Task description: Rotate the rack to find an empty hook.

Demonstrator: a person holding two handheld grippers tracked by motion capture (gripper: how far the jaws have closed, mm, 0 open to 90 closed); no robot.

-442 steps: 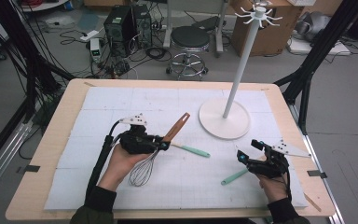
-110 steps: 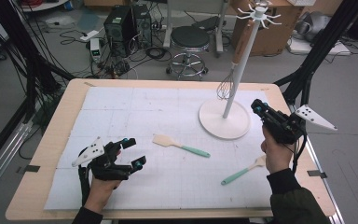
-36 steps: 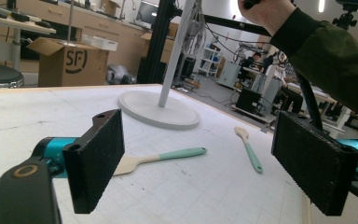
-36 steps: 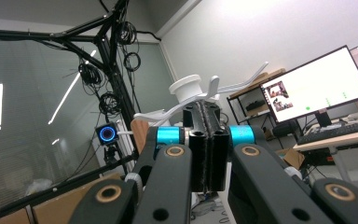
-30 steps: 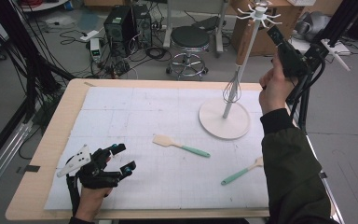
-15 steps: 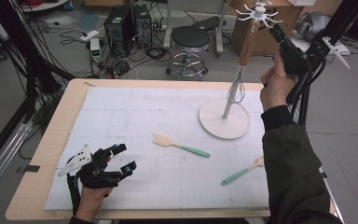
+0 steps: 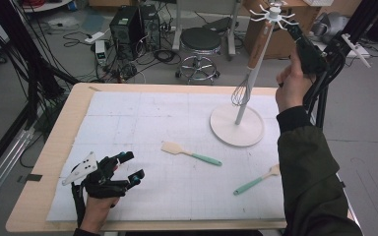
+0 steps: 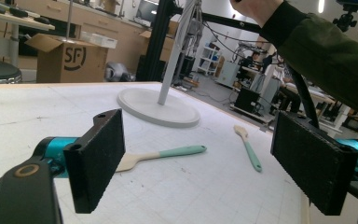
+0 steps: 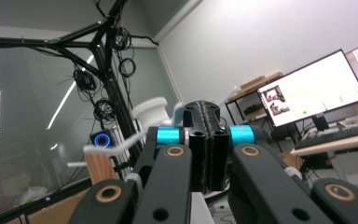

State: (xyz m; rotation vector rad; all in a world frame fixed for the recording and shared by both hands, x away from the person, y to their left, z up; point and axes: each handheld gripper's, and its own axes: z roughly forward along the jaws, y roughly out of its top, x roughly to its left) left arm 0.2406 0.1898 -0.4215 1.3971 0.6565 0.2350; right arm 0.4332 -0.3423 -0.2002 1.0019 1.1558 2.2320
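On the stand (image 7: pixel 250 69) the whisk (image 7: pixel 252 59) hangs upright — wires down — right tongs (image 7: pixel 295 33) clenched empty, left tongs (image 7: pixel 130 166) released.

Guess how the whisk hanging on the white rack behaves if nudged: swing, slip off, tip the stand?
The whisk hangs by its wooden handle from a top hook, so it would likely swing freely. Its wire head looks light and springy. The rack has a wide round base, so tipping seems unlikely.

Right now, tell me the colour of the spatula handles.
Mint green on both spatulas; clearest in the high view.
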